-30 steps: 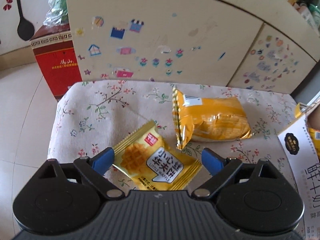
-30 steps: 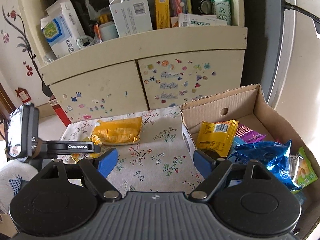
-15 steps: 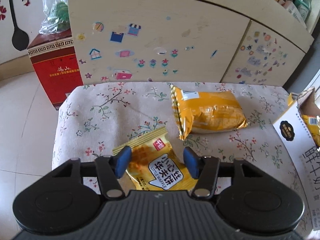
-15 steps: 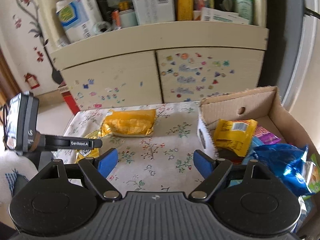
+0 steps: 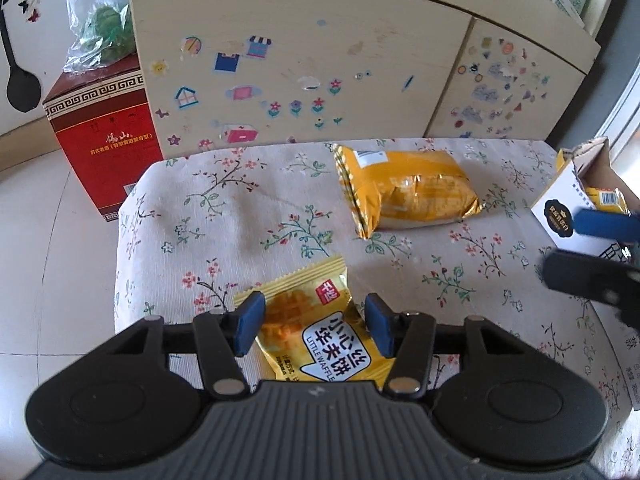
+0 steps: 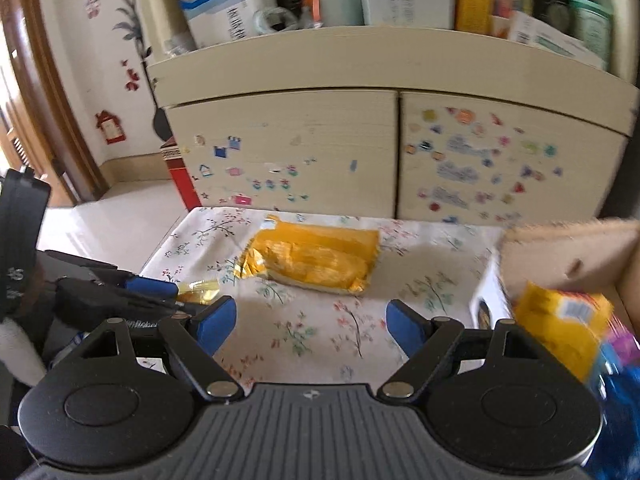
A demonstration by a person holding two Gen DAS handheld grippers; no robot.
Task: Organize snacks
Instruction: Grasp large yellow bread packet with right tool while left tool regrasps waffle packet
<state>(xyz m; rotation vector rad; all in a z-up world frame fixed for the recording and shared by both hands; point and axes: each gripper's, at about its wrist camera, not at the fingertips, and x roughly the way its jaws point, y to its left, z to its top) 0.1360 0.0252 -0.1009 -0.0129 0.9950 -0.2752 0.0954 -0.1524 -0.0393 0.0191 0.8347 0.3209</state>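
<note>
My left gripper (image 5: 314, 330) is shut on a small yellow waffle packet (image 5: 316, 334), held just above the floral cloth. A larger yellow snack bag (image 5: 408, 192) lies on the cloth beyond it; it also shows in the right wrist view (image 6: 312, 258). My right gripper (image 6: 312, 328) is open and empty above the cloth, short of that bag. Its blue fingers (image 5: 604, 224) show at the right edge of the left wrist view. The cardboard box (image 6: 560, 252) at the right holds a yellow packet (image 6: 564, 328) and other snacks.
A floral-cloth stool (image 5: 224, 208) carries the snacks. A cream cabinet with stickers (image 5: 304, 64) stands behind it. A red box (image 5: 104, 128) with a plastic bag on top sits on the floor at the left. The left gripper's body (image 6: 100, 296) shows at the left.
My left gripper closed onto the waffle packet and lifted it slightly. My right gripper swung left from the box toward the large yellow bag, staying open.
</note>
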